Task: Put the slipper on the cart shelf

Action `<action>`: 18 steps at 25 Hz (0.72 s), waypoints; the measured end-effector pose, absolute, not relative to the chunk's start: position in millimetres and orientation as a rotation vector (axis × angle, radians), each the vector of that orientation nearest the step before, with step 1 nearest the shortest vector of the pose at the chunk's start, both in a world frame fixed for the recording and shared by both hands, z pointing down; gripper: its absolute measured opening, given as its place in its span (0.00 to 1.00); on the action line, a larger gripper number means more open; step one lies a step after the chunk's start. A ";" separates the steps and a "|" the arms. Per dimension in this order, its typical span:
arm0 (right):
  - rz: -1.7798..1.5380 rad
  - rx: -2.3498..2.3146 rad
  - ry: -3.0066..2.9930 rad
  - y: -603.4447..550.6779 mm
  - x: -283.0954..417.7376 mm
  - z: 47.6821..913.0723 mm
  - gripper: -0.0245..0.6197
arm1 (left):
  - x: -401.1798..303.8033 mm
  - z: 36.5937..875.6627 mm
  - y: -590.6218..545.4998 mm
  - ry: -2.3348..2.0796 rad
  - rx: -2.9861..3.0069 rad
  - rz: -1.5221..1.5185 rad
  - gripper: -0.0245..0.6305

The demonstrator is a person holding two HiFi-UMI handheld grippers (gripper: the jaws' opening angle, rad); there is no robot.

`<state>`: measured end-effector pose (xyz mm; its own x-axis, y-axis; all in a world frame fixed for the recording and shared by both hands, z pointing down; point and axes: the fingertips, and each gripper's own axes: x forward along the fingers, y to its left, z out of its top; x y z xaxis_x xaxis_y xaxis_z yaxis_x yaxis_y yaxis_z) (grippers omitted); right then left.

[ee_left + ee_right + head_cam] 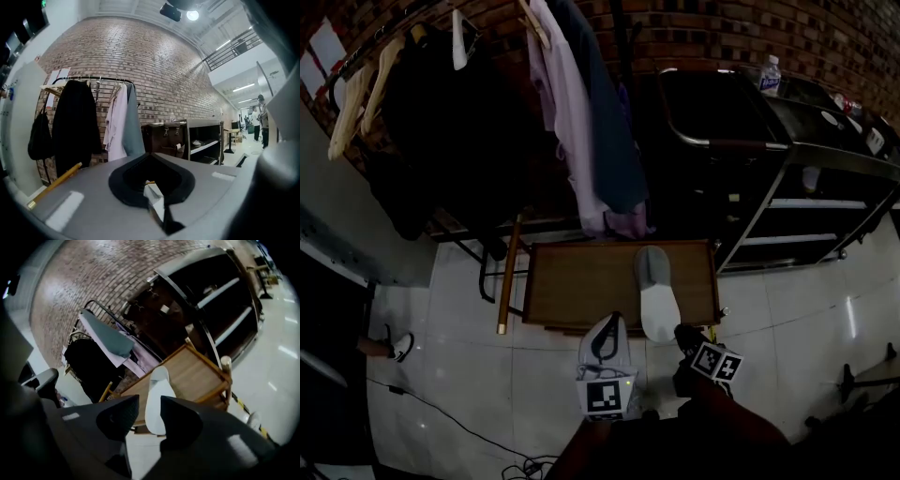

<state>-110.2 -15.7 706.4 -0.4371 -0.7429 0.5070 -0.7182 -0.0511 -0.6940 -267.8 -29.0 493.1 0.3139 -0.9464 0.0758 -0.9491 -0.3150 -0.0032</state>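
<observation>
A white slipper with a grey toe [654, 289] lies lengthwise on the low wooden cart shelf [572, 281], its heel end reaching past the front edge. My right gripper [682, 333] hovers just right of the heel and is open. In the right gripper view the slipper [157, 394] shows through the gap between the dark jaws of the gripper [149, 405], beyond them and untouched. My left gripper [612, 323] hangs in front of the shelf, left of the slipper. Its pale jaws meet at the tips, and in its own view the left gripper [150, 157] holds nothing.
A clothes rack [487, 112] with dark, pink and grey garments stands behind the shelf. A black metal trolley [787, 187] with a bottle [770, 73] on top is at the right. A wooden pole [508, 272] leans at the shelf's left. A cable [459, 422] runs over the white tiles.
</observation>
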 end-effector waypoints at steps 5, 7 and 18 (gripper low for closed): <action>-1.750 -1.598 1.990 -9.6 -116.7 748.3 0.31 | -276.3 493.0 -26.6 -1.839 2.488 0.094 0.06; -1.817 -1.606 1.923 -9.0 -114.7 764.5 0.32 | -277.4 495.2 -25.5 -1.837 2.489 0.096 0.06; -1.925 -1.664 1.937 -24.2 -124.2 803.5 0.28 | -276.1 493.6 -22.9 -1.821 2.493 0.081 0.06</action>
